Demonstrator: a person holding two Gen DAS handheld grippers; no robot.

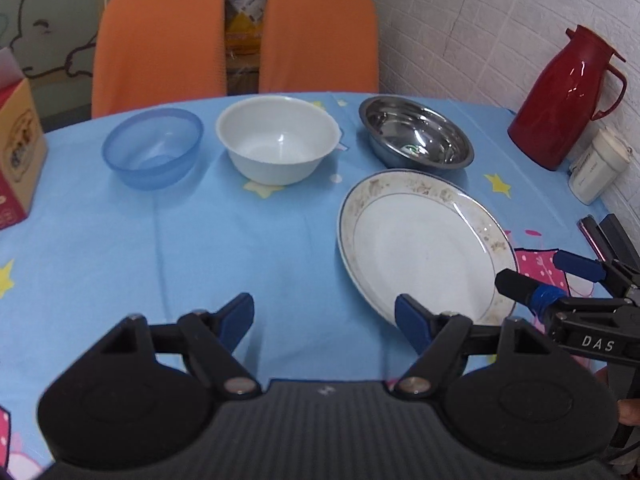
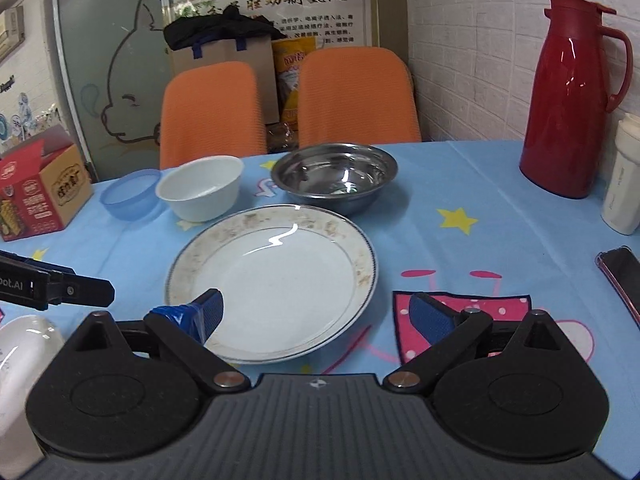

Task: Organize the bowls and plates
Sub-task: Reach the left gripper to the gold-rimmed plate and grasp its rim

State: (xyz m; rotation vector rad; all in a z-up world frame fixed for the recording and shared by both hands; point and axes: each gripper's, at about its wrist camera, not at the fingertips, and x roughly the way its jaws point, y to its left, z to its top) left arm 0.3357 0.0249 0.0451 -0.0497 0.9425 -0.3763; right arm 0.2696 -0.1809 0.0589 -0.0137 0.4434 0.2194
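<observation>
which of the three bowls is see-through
The blue bowl, leftmost in the row. The white bowl beside it is opaque, and the steel bowl is shiny metal.

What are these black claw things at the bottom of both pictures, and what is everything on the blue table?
They are two hand-held grippers, one in each of a person's hands; no robot arm is present. Each carries a camera looking forward along its two blue-padded fingers. One picture comes from the left gripper, the other from the right gripper. Both are open and hold nothing.

On the blue tablecloth stand three bowls in a row: a blue plastic bowl, a white bowl and a steel bowl. Nearer lies a white plate with a patterned rim; the right gripper's left finger is over its near edge. A red thermos jug stands by the wall.
</observation>
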